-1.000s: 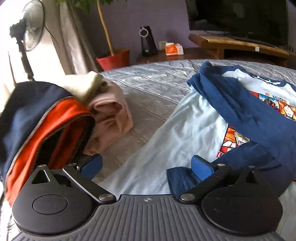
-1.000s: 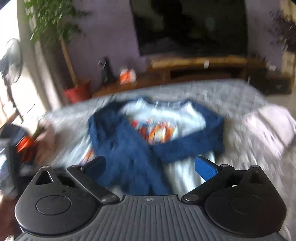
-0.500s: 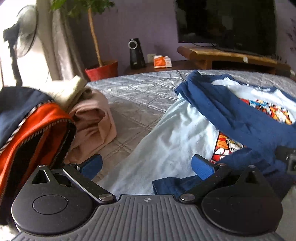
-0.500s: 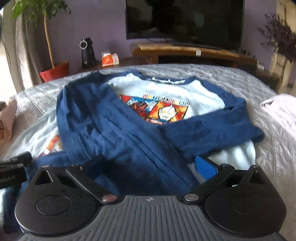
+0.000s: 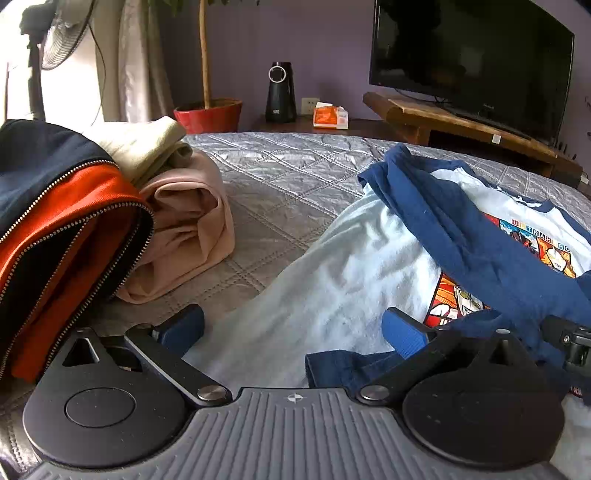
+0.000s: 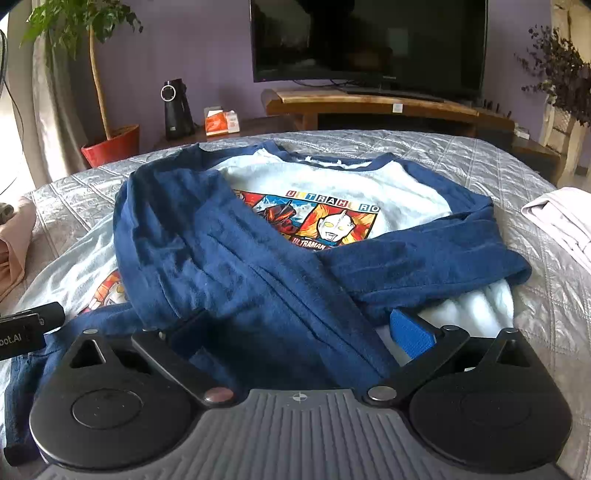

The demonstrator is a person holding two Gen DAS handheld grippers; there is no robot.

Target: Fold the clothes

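Observation:
A pale blue shirt with navy sleeves and a cartoon print lies on the grey quilted bed. Both navy sleeves are folded across its front. My right gripper is open, low over the left sleeve near the shirt's hem. My left gripper is open too, over the pale shirt at its left hem, with a navy cuff under its right finger. The tip of the other gripper shows at the edge of each view.
A navy and orange zipped bag and folded pink and cream clothes lie at the left. A pale folded garment lies at the right. Beyond the bed are a TV on a wooden stand, a potted plant and a fan.
The right gripper has swung in and dropped close over the shirt's sleeves. The left gripper has shifted slightly over the hem. Both have stayed open.

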